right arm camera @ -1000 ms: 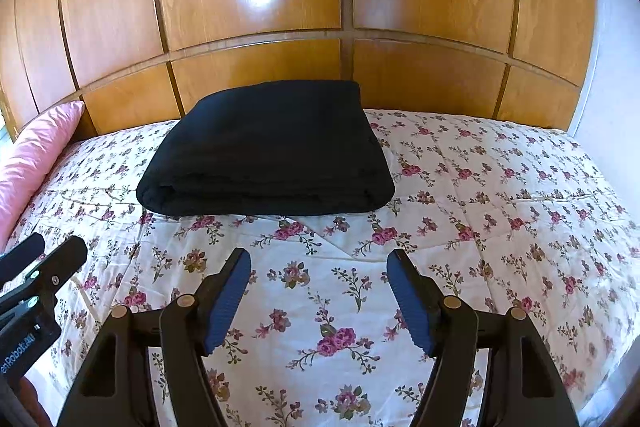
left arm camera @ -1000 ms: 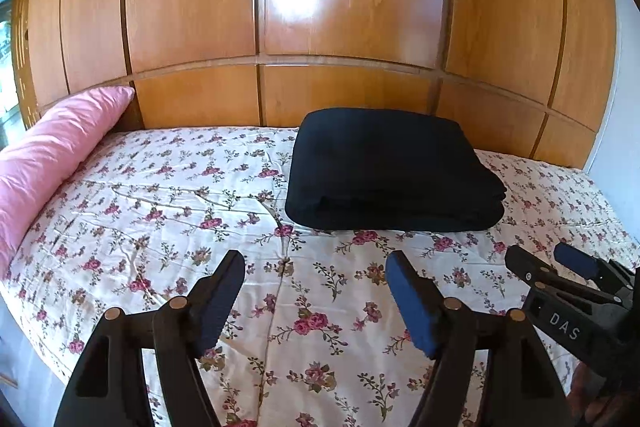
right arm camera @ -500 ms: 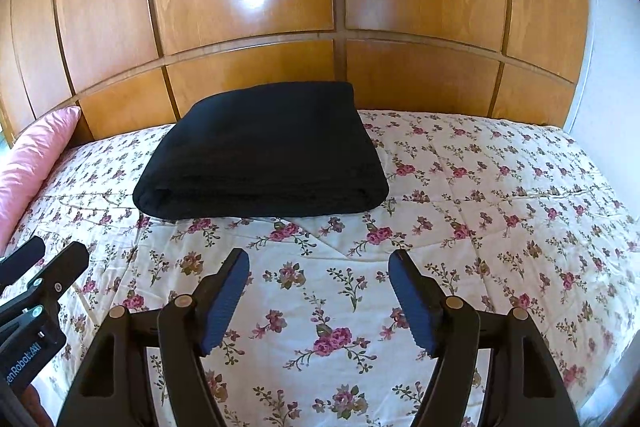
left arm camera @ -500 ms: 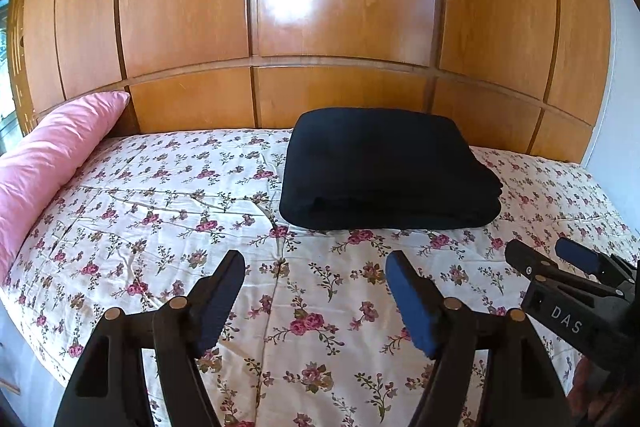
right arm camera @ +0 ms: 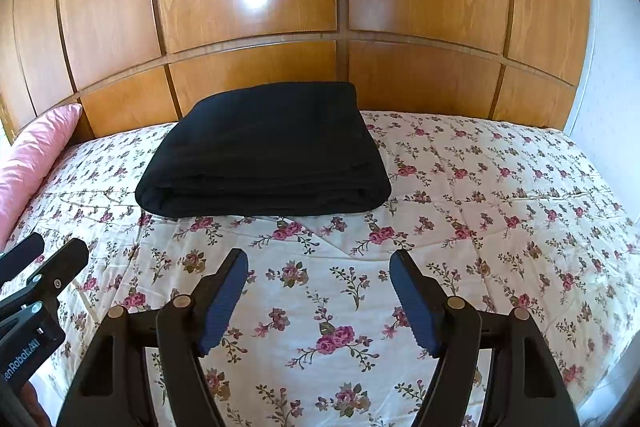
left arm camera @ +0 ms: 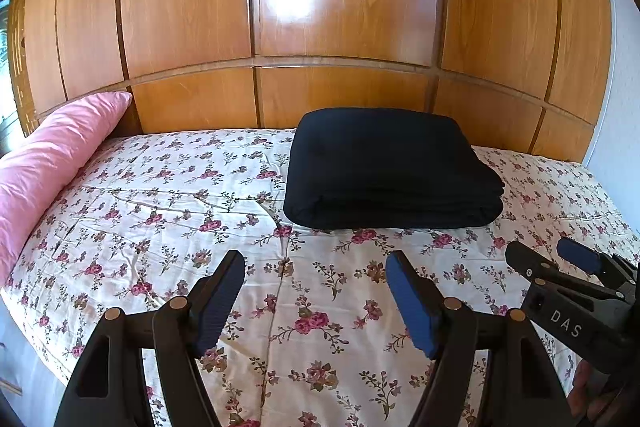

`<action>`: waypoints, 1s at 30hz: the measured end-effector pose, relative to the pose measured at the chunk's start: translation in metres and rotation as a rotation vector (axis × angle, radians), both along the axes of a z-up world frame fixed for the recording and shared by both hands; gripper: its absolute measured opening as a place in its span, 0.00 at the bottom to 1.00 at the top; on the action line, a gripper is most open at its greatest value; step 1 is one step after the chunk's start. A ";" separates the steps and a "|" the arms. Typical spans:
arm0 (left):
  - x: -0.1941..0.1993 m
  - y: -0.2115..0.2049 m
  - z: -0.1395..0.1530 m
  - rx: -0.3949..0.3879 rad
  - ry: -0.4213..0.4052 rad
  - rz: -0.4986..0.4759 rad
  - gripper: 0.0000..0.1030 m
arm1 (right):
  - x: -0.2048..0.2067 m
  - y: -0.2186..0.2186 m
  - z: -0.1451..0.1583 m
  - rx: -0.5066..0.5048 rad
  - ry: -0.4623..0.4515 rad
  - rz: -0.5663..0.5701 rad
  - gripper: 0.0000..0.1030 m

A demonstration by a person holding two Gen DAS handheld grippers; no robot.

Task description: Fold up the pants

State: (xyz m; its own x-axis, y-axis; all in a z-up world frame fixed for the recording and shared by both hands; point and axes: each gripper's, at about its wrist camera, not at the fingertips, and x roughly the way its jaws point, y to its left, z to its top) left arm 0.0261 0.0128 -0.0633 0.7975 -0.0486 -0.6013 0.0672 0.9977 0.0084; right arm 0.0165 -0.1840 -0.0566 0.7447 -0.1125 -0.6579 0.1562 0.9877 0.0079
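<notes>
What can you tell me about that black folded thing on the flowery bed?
The black folded cloth bundle, presumably the pants, looks soft and thick, matte, with no pattern. It is folded into a neat rectangle of stacked layers, whose rounded edges face the cameras. It lies flat on the white bedcover with pink flowers, near the wooden headboard panels. Only the bedcover touches it. The open left gripper and open right gripper are both short of it.

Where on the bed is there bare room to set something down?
Free: the bedspread between the pillow and the pants, the strip in front of the pants, and the stretch right of them to the wall. Tight: behind the pants at the headboard, and the pillow's end.
</notes>
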 end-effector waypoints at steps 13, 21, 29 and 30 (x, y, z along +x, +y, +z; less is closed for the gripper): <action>-0.006 0.007 0.005 -0.006 -0.010 0.010 0.72 | -0.003 0.003 -0.003 -0.004 0.000 0.006 0.72; -0.008 0.009 0.005 -0.008 -0.007 0.015 0.72 | -0.003 0.003 -0.005 -0.007 0.006 0.010 0.73; -0.008 0.010 0.004 -0.017 0.009 0.007 0.72 | -0.003 0.004 -0.006 -0.010 0.010 0.014 0.73; -0.008 0.010 0.003 -0.018 0.011 0.005 0.72 | -0.003 0.004 -0.006 -0.009 0.011 0.014 0.73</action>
